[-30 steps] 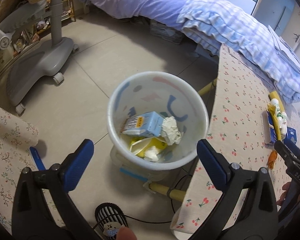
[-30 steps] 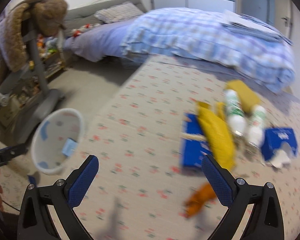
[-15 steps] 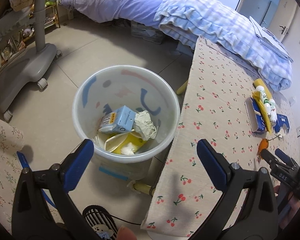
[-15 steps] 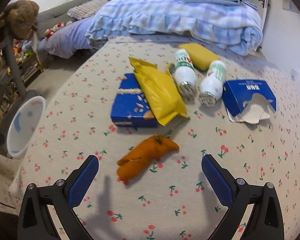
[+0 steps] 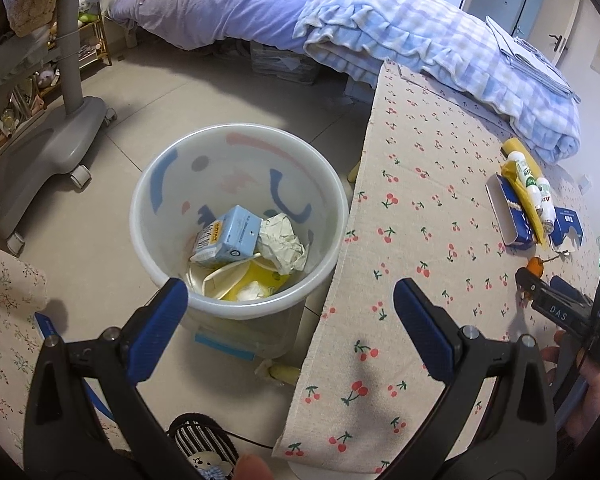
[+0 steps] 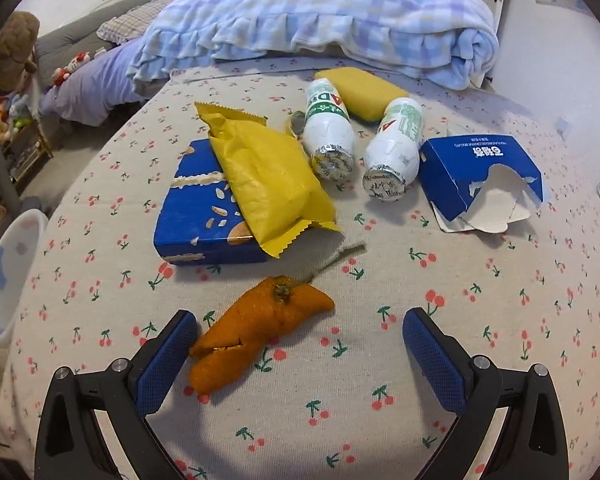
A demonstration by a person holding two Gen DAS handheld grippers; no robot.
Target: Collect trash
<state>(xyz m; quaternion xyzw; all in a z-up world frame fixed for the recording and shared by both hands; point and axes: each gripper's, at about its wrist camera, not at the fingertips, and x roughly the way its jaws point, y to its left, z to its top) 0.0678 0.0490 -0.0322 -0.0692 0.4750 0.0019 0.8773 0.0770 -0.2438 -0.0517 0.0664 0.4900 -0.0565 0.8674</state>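
Even daylight, sharp focus, fisheye-warped dark edges.

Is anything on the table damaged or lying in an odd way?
Yes. The small blue carton at the right is torn open, its flap ragged. Both white bottles lie on their sides rather than upright.

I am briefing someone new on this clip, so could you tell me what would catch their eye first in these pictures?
Probably the orange peel lying on the cherry-print tablecloth, just ahead of the open right gripper. Behind it sits a cluster of litter: a yellow wrapper lying across a blue box, two white bottles on their sides and a torn blue carton. On the floor beside the table, the white bin already holds trash, with the open left gripper above it.
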